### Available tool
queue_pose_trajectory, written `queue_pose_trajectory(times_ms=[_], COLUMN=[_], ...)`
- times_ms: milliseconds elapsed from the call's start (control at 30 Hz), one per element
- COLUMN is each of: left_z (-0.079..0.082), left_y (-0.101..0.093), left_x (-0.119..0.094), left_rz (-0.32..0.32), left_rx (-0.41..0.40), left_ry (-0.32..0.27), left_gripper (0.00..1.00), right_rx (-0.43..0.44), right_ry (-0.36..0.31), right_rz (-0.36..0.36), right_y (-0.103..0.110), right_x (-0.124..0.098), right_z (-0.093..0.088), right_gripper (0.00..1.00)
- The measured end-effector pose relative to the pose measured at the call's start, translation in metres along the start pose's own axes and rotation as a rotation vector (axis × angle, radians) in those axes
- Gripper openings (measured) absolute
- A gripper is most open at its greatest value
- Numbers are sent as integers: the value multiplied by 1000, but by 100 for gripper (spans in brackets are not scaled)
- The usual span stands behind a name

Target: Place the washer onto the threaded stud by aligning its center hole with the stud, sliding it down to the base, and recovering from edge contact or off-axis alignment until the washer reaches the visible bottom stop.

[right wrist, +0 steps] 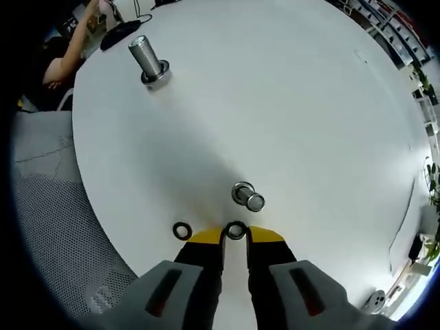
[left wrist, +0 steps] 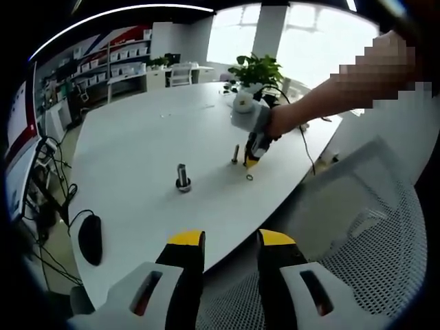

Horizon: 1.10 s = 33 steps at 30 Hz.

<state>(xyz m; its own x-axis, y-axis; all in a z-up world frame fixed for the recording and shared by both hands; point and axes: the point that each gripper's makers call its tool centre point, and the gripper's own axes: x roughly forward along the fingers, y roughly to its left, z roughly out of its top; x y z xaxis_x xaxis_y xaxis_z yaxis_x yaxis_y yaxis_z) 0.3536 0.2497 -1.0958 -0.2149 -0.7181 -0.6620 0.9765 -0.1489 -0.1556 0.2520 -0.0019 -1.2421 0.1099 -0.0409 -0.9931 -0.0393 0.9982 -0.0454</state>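
I see the washer [right wrist: 236,230] flat on the white surface [right wrist: 289,103], between my right gripper's [right wrist: 235,237] narrowly parted tips, the small stud [right wrist: 246,195] just at 12 o'clock. A second washer [right wrist: 182,231] lies at 9 o'clock. My left gripper [left wrist: 231,240] hangs wide, holding nothing.

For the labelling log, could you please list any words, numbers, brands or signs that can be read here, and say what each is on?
No text can be read in either view.
Red and white panel at the room's edge, left gripper view: any lettering is too blurred to read.
Shelf boxes: too small to read.
Large threaded stud, small stud, washers, table: no markings seen.
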Motion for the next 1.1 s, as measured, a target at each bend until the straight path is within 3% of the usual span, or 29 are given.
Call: queue_pose_trajectory(times_ms=[200, 767, 1100], left_z=[0, 0, 1], left_y=[0, -1, -2], left_x=[0, 0, -1], left_rz=[0, -8, -13], left_rx=[0, 4, 6], left_ry=[0, -1, -7], left_gripper=[28, 28, 28], right_rx=[0, 73, 108], right_ry=[10, -85, -93], right_rz=[-4, -36, -33], right_y=[0, 3, 8], right_x=[-1, -3, -13], right_z=[-1, -2, -5], right_gripper=[15, 14, 14])
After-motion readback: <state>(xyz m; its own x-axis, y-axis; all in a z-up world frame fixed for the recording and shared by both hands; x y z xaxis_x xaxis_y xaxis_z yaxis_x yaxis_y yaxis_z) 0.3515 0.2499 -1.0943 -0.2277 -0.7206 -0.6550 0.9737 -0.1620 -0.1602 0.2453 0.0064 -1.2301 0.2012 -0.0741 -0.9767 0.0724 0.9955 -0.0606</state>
